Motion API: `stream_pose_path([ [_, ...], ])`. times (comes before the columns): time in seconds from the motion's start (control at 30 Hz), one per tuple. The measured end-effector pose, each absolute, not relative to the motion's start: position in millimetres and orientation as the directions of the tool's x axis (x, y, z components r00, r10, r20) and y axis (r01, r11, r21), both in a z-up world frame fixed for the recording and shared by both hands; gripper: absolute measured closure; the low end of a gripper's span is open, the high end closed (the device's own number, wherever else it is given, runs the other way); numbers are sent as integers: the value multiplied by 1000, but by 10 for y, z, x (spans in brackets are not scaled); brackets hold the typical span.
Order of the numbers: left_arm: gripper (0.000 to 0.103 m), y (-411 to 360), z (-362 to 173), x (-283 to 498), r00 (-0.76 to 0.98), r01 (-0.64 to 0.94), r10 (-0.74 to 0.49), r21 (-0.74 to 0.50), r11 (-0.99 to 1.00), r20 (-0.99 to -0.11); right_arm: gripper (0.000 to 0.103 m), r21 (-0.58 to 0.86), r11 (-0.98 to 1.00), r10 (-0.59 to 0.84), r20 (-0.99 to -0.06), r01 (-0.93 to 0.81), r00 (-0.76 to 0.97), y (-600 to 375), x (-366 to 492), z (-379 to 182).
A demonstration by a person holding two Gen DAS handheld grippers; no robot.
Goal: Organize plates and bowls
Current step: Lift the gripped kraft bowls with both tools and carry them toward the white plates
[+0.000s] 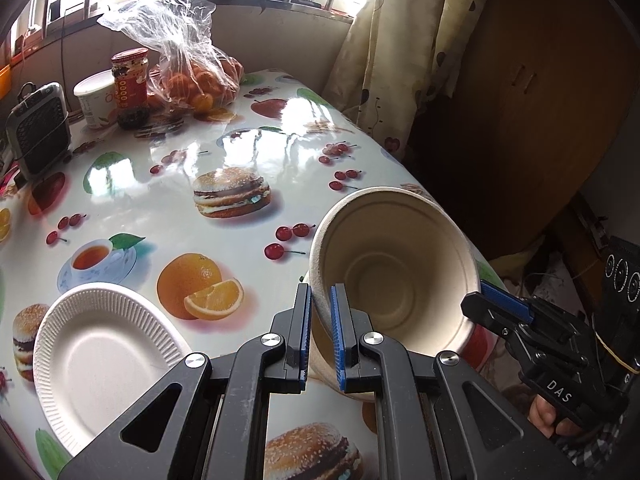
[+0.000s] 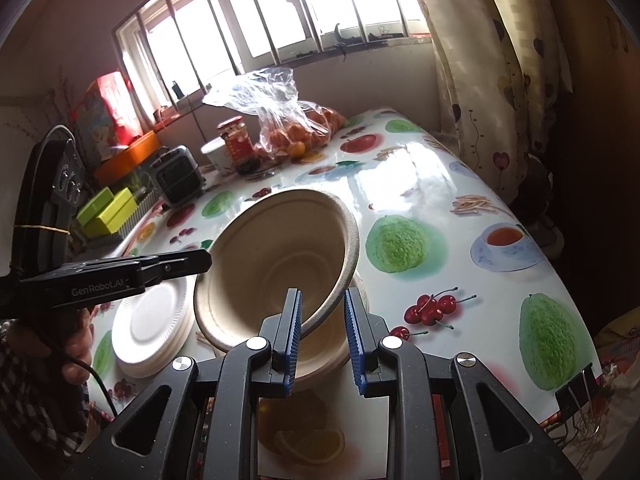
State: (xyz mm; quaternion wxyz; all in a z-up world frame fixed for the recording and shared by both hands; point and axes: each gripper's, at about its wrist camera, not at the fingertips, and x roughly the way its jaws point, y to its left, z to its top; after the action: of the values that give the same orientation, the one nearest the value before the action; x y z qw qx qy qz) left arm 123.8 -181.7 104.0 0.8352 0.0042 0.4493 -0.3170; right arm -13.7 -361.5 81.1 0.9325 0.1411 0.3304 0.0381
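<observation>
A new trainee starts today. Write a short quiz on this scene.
1. True or false: the bowl lies flat on the table.
2. Which lies on the table beside the bowl? A. white paper plates B. a glass mug C. a steel fork
3. How many grippers pinch the bowl's rim?

Key
1. False: it is tilted, held up by its rim.
2. A
3. Two: the left gripper and the right gripper, on opposite sides of the rim.
</observation>
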Motion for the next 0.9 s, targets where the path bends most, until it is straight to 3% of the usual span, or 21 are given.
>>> stream_pose_path([
  [0.9, 93, -1739, 850, 1169, 364, 515, -513, -291, 807, -778, 80, 292, 956, 171, -629, 27, 759, -3517, -171, 653],
])
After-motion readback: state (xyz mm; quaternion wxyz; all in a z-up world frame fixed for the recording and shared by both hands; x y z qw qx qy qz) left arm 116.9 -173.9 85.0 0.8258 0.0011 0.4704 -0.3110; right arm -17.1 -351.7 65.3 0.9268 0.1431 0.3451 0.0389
